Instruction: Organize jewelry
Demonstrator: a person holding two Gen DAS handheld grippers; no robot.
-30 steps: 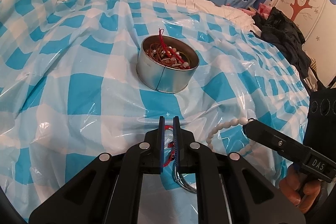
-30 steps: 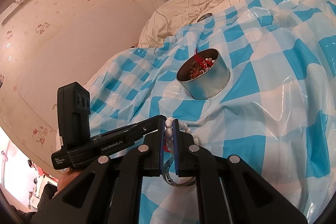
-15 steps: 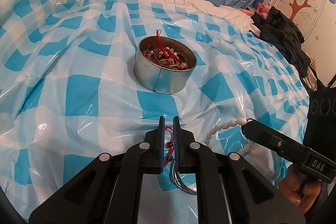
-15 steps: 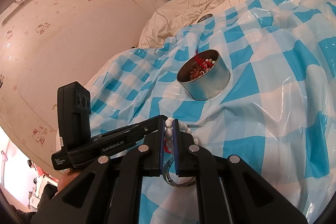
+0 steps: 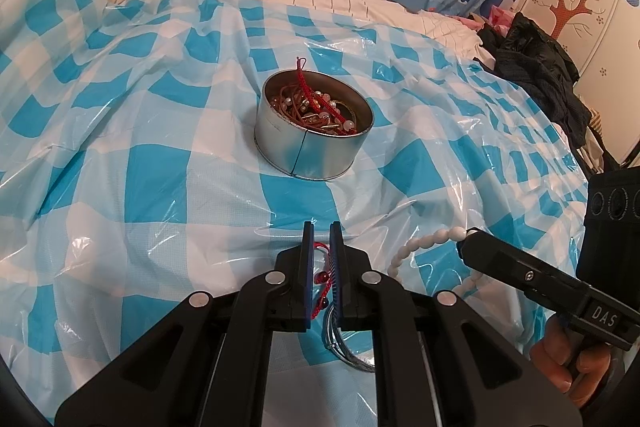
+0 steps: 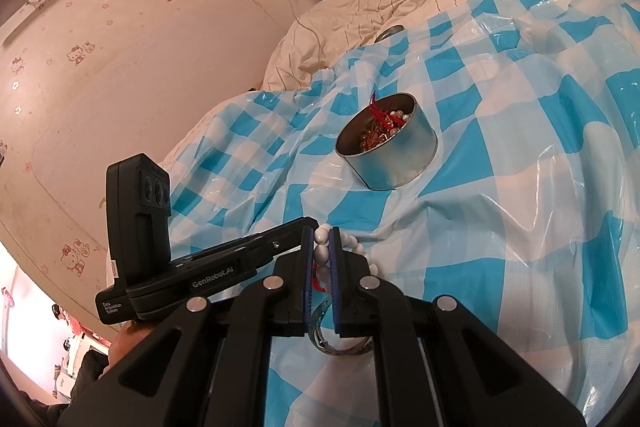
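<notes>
We hold both tools low over the checked sheet (image 5: 152, 187) on the bed. Our left tool (image 5: 321, 247) is clamped on a red cord (image 5: 325, 269). Our right tool (image 6: 322, 251) is clamped on a white bead bracelet (image 5: 420, 243), whose loop rests on the sheet. A metal bangle (image 6: 340, 345) lies under the tools. Beyond them the tin (image 5: 312, 139) stands upright, holding beads and red cords, apart from both tools.
</notes>
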